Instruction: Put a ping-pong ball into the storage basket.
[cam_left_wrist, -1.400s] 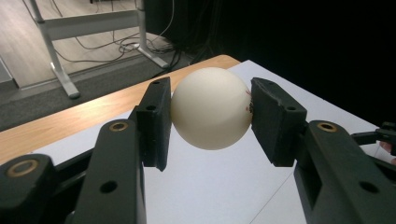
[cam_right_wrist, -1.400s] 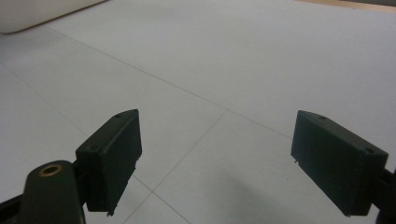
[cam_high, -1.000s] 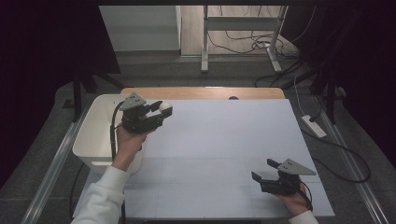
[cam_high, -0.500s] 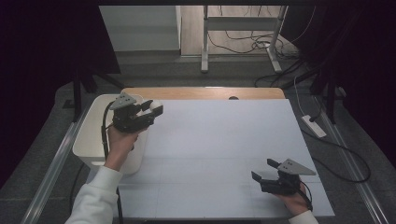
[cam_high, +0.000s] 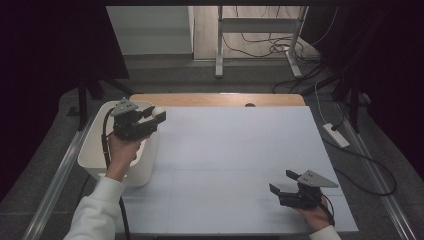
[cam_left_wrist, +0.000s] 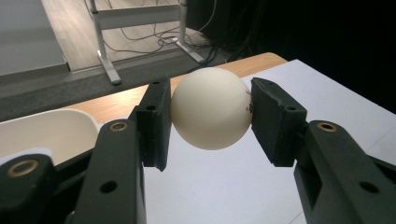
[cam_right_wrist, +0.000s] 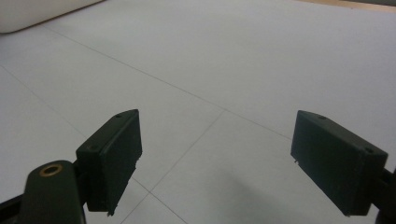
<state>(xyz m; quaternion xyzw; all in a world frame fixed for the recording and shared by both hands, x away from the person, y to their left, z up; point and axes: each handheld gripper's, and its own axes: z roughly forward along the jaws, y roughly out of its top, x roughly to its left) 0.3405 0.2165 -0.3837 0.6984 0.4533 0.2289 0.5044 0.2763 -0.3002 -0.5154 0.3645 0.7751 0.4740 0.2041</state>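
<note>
Cream-white and smooth, the table-tennis ball (cam_left_wrist: 211, 108) is sitting clamped between the pads of the left tool (cam_high: 151, 119), held above the bench (cam_high: 240, 165) at its left edge, next to the white bin (cam_high: 92, 155). It is probably very light, hollow and slippery, so gripping across its widest part with mild pressure looks safest. Close up, the left gripper view is showing a tiny red mark by one pad. Near the bench's front right corner, the right tool (cam_high: 281, 182) is resting with jaws spread, holding nothing.

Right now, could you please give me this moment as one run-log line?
left gripper: shut on white ball, above white bin | right gripper: open, low over table
</note>
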